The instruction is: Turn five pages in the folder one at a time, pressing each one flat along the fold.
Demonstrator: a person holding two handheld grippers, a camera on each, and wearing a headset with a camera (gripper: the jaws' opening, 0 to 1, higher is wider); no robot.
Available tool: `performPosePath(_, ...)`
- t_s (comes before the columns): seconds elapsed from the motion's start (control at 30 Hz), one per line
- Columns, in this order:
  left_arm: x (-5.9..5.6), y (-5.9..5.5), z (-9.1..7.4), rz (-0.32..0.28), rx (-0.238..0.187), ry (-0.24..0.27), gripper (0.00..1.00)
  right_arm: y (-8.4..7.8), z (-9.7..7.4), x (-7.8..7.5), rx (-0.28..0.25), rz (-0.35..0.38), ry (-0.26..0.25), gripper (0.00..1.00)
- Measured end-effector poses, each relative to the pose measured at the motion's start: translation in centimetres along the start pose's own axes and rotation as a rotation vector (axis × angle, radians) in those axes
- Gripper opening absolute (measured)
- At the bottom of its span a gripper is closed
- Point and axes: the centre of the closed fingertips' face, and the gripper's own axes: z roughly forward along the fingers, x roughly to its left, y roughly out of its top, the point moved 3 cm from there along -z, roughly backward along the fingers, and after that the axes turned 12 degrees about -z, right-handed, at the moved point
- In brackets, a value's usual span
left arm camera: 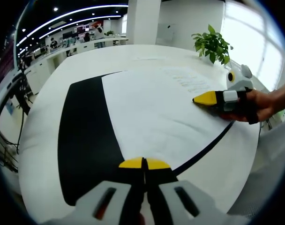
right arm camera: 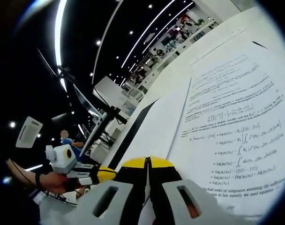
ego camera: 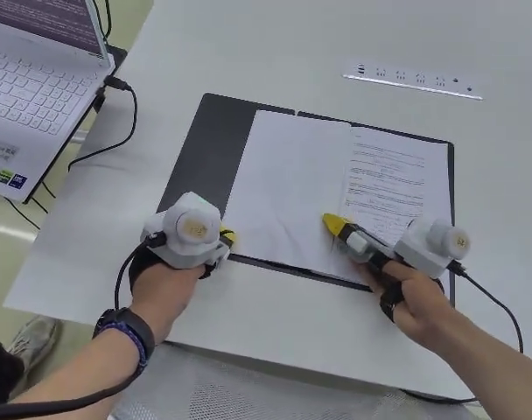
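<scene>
An open black folder (ego camera: pixel 205 149) lies on the white table. A blank white page (ego camera: pixel 288 175) is turned over to its left half, and a printed page (ego camera: pixel 393 184) lies on the right. My right gripper (ego camera: pixel 330 222) is shut, and its yellow tips (right arm camera: pixel 147 162) rest on the paper at the fold between the blank page (right arm camera: pixel 156 126) and the printed page (right arm camera: pixel 231 122). My left gripper (ego camera: pixel 225 236) is also shut. It sits at the folder's near edge, where the blank page (left arm camera: pixel 152 108) meets the black cover (left arm camera: pixel 86 140).
A white laptop (ego camera: pixel 38 79) stands at the far left, with a black cable (ego camera: pixel 117 131) running off it. A power strip (ego camera: pixel 415 79) lies beyond the folder. The table's near edge (ego camera: pixel 248 354) runs just below both hands. A potted plant (left arm camera: pixel 213 42) stands far back.
</scene>
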Motion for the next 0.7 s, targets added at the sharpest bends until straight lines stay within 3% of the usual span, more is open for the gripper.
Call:
performPosePath(0.47,0.0,-0.1,0.1,0.007,-0.010,0.003,0.00,-2.9,-2.0,0.8,0.042,0.007,-0.008,0.00)
performPosePath(0.7,0.0,-0.1,0.1,0.009,-0.015,0.008,0.00,-3.6,-2.5,1.1,0.042,0.031,-0.028,0.00)
